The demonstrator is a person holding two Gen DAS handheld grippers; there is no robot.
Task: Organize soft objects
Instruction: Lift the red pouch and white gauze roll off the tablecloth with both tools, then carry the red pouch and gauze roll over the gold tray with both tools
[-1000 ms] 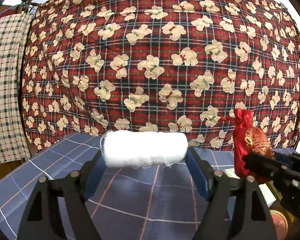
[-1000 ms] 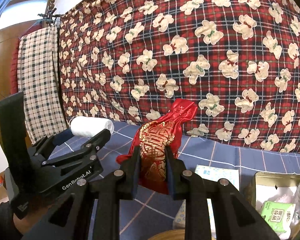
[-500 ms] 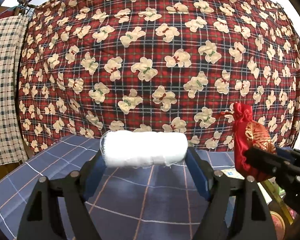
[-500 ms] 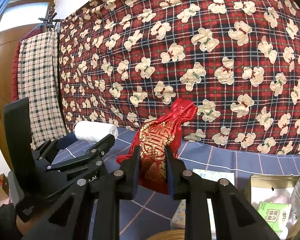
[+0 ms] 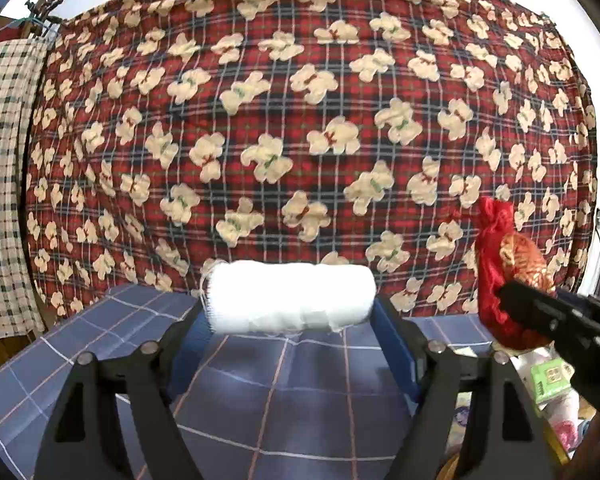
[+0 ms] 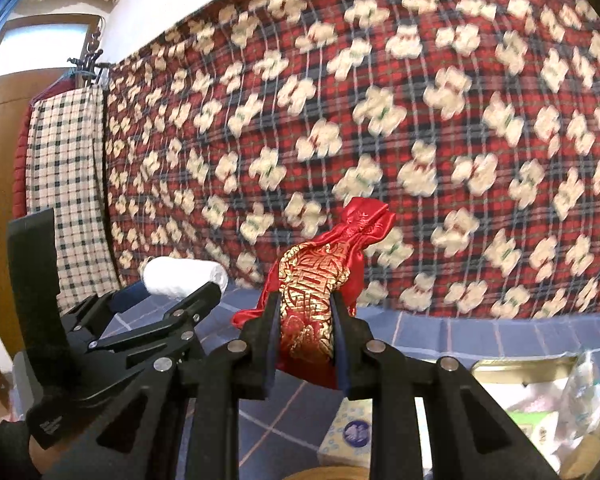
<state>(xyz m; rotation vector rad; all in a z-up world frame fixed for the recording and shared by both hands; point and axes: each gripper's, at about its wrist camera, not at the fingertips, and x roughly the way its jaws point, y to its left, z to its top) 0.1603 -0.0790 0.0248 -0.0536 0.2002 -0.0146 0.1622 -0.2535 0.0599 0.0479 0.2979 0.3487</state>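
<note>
You pinched a soft white cloth roll (image 5: 290, 299) endwise between left fingers (image 5: 192, 328), right fingers (image 6: 342, 344) squeezing the slippery red pouch (image 6: 316, 300) mid-body.

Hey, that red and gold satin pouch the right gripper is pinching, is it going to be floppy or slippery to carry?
Probably floppy: the red and gold pouch bulges around the right gripper and its gathered neck flops sideways above. Possibly slippery too, since the satin looks glossy, though the jaws are squeezed deep into it. It looks light, staying upright from a pinch near its lower half.
</note>
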